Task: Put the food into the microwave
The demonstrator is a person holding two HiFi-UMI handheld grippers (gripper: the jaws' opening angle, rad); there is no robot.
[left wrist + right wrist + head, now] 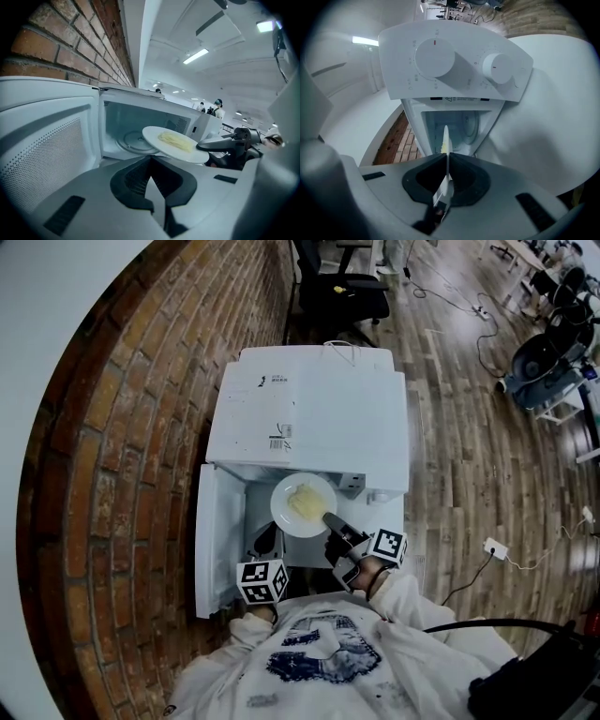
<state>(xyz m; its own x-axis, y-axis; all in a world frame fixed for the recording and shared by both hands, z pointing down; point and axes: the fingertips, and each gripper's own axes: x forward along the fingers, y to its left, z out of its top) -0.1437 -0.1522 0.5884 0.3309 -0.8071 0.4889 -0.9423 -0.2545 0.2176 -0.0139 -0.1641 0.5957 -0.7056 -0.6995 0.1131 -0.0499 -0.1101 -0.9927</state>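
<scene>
Jaws of right gripper (332, 520) clamp round white plate (286, 513) of pale food (307, 502); left gripper (151, 161) jaws together

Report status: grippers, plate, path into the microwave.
Right gripper shut on plate rim; food on it. Plate at the microwave mouth, not inside. Left gripper shut, empty. Door open, nothing blocking.

**Bright cool light, strong bending at the edges**

All three views are bright and cool in tone. The light comes from ceiling light strips (196, 56), seen in the left gripper view, and one lamp (265, 26) at the top right glares. In the head view the white microwave (319, 409) is nearly washed out on top. Straight lines bend at the edges (most in both gripper views), and the corners go black.
</scene>
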